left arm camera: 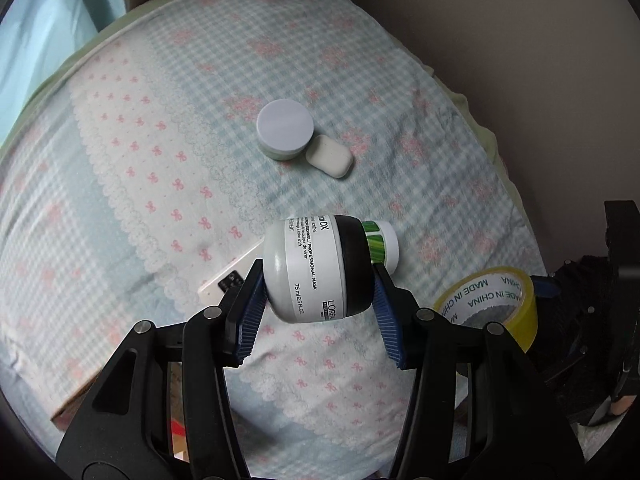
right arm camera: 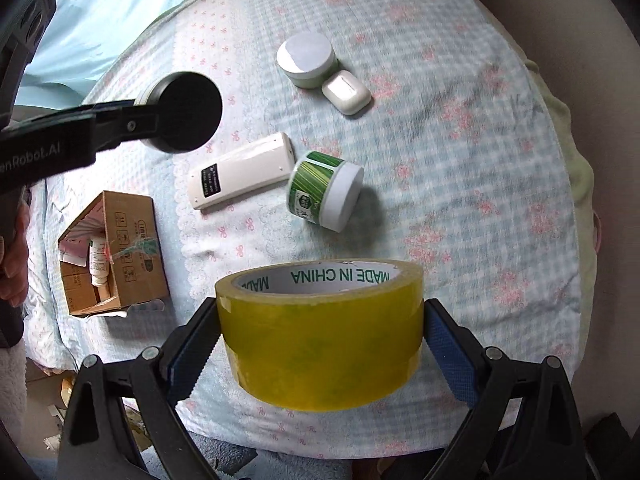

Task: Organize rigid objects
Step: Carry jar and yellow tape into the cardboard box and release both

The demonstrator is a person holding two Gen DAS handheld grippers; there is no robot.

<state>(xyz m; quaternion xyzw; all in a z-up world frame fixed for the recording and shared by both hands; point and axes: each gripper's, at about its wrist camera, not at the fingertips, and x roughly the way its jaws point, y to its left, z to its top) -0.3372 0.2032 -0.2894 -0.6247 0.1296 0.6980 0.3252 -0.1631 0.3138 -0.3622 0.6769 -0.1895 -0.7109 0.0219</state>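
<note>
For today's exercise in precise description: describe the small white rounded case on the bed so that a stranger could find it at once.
Start from the checked bedspread with pink bows and go to its far middle, where a round jar with a pale lid stands. The case lies touching that jar, nearer the camera. Unlike the jar, it is flat, pebble-shaped and all white.

The tape roll (right arm camera: pixel 320 336) is shiny yellow plastic. The mask jar (left arm camera: pixel 316 270) looks smooth and glossy (black lid too). The bedsheet (right arm camera: pixel 460 140) is soft cloth. The box (right arm camera: pixel 132 248) is rough cardboard.
</note>
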